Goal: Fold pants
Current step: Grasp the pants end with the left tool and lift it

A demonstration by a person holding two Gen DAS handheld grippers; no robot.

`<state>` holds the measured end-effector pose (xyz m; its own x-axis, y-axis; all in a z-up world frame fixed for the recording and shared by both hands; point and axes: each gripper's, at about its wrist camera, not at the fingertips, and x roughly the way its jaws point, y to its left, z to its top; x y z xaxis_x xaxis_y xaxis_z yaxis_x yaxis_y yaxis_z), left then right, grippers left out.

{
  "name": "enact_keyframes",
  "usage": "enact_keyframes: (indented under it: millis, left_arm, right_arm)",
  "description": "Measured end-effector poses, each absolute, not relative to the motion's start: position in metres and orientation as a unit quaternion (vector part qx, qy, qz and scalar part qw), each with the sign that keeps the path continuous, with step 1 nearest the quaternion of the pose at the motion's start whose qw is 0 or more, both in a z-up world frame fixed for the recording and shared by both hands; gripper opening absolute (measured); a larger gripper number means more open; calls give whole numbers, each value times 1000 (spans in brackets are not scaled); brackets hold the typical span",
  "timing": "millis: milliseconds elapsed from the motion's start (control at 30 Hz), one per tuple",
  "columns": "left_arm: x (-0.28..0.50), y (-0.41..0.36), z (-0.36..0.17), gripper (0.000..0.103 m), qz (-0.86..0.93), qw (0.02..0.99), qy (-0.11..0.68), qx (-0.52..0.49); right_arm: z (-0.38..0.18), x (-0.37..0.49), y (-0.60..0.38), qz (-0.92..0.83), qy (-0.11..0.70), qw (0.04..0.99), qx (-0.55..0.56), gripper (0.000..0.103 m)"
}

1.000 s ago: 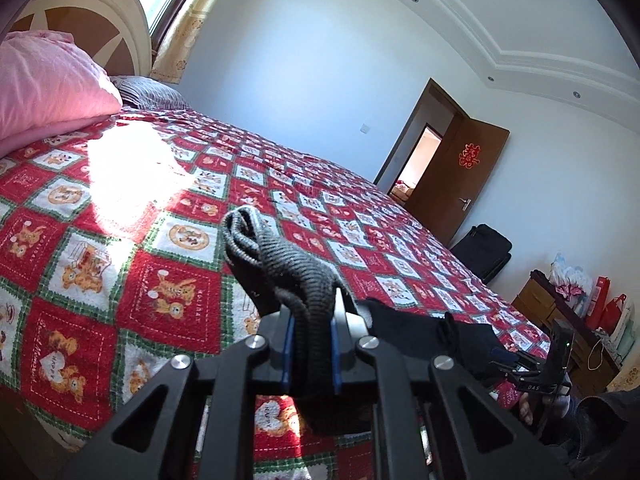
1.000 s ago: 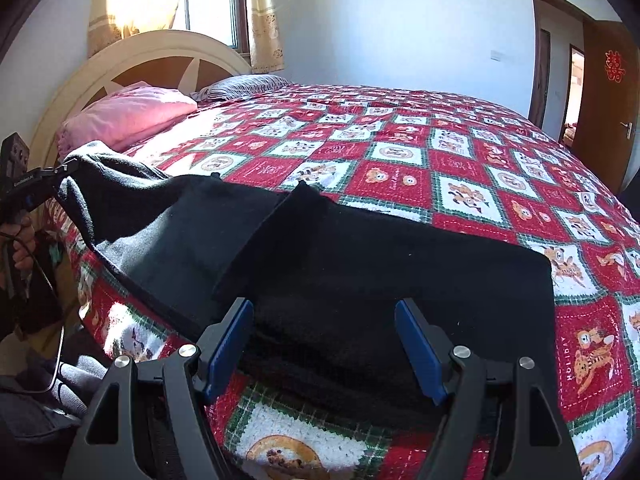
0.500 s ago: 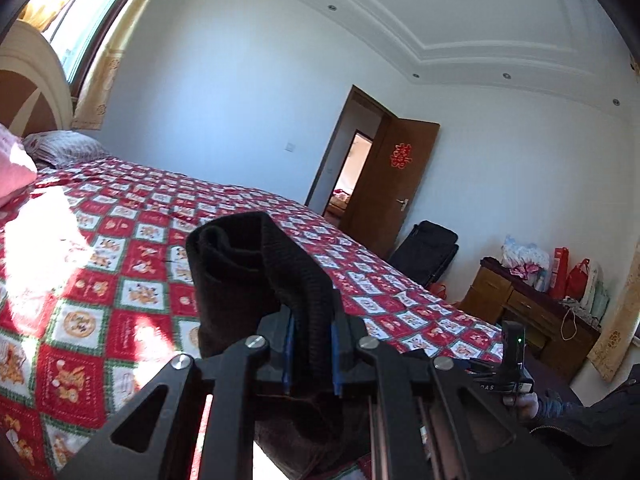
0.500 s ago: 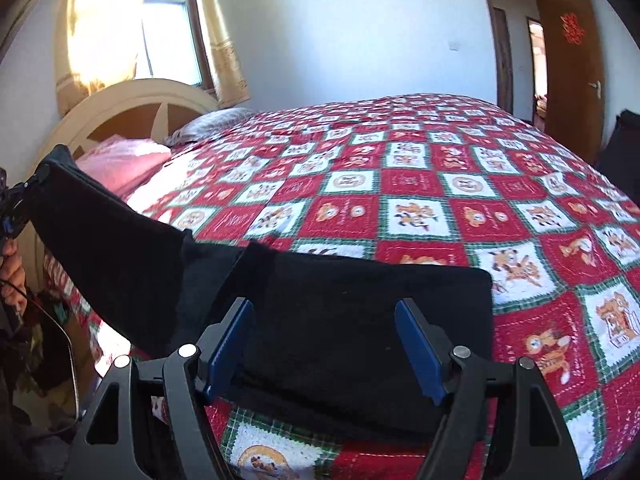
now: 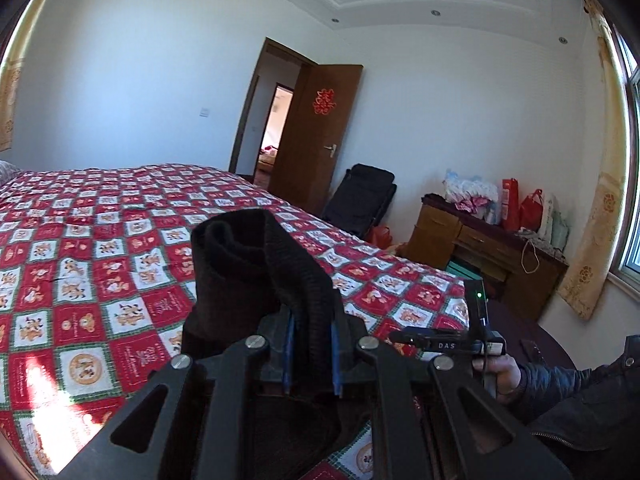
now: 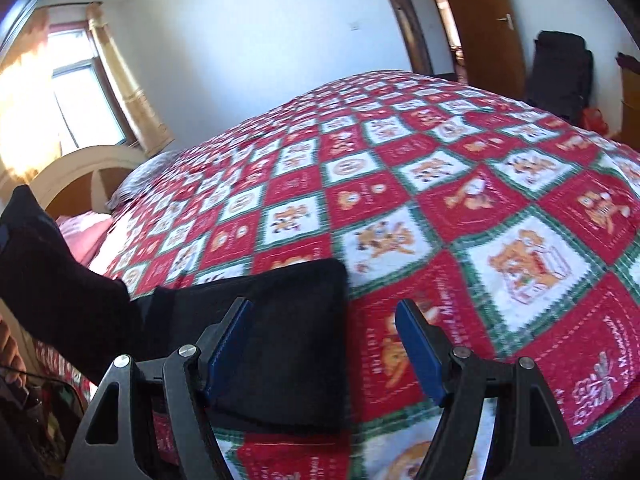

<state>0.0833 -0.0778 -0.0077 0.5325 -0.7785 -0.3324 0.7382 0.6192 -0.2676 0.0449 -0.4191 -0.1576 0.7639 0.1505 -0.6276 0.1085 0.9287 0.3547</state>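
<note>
The left gripper (image 5: 311,354) has its blue pads drawn close together on a bunched, ribbed end of the black pants (image 5: 256,264), which stands up out of the narrow gap and curls over above the fingers, lifted clear of the quilt (image 5: 100,248). In the right wrist view that raised part of the pants (image 6: 52,276) hangs as a dark sheet at the left edge, above the near edge of the quilt, and runs down to a flat rectangular section of the pants lying on the quilt's near border. The right gripper (image 6: 324,344) stands wide apart, gripping nothing: its left pad (image 6: 228,344) sits over the flat section, while its right pad (image 6: 420,352) is over bare quilt just beside the cloth's straight right edge. Whether the pads touch the fabric cannot be told. The quilt, a red, green and white patchwork with bear pictures, covers the whole bed. Beyond its far corner in the left wrist view stand an open brown door (image 5: 320,136) bearing a red paper ornament, a black suitcase (image 5: 360,200) near it, and a wooden dresser (image 5: 480,248) with red bags on top. At the head of the quilt, in the right wrist view, are a cream headboard (image 6: 80,176) and a pink pillow (image 6: 86,232). The right hand (image 5: 498,376) grips its handle off the quilt's near corner.
</note>
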Motion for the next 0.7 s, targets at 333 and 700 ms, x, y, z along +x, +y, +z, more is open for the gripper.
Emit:
enact_keyframes:
  millis: [333, 700]
  left_arm:
    - [93, -175, -47, 14, -484, 821, 302, 15]
    - [88, -230, -91, 20, -482, 803, 344, 67]
  right_arm:
    - [-168, 47, -436, -4, 345, 916, 205, 75]
    - [-175, 49, -436, -5, 342, 917, 206, 75]
